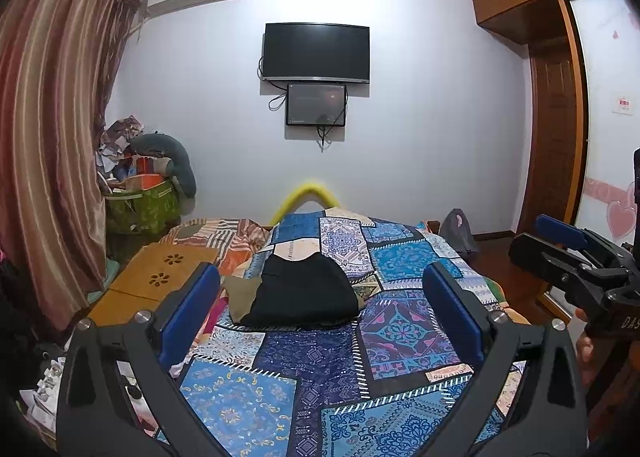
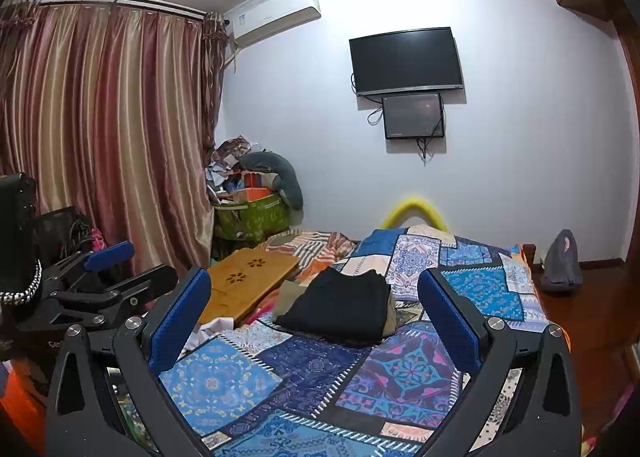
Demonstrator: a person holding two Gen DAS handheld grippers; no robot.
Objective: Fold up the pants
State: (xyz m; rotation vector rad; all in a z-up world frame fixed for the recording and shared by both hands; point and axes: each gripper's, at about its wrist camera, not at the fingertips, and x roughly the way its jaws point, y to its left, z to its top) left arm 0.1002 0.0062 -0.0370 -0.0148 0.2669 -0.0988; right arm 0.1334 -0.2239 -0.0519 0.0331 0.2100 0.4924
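Observation:
Black pants (image 1: 304, 291) lie folded in a compact stack on the blue patchwork bedspread (image 1: 320, 377), on top of an olive garment (image 1: 240, 293). They also show in the right wrist view (image 2: 340, 307). My left gripper (image 1: 320, 293) is open and empty, held above the near part of the bed, short of the pants. My right gripper (image 2: 316, 299) is open and empty, also back from the pants. The right gripper shows at the right edge of the left wrist view (image 1: 560, 245); the left gripper shows at the left of the right wrist view (image 2: 116, 261).
A wooden lap table (image 1: 160, 277) lies on the bed's left side beside striped bedding (image 1: 224, 233). A green bin of clutter (image 1: 140, 205) stands in the corner by the curtain (image 1: 52, 137). A grey bag (image 2: 560, 263) sits on the floor at right, near the wardrobe (image 1: 552, 117).

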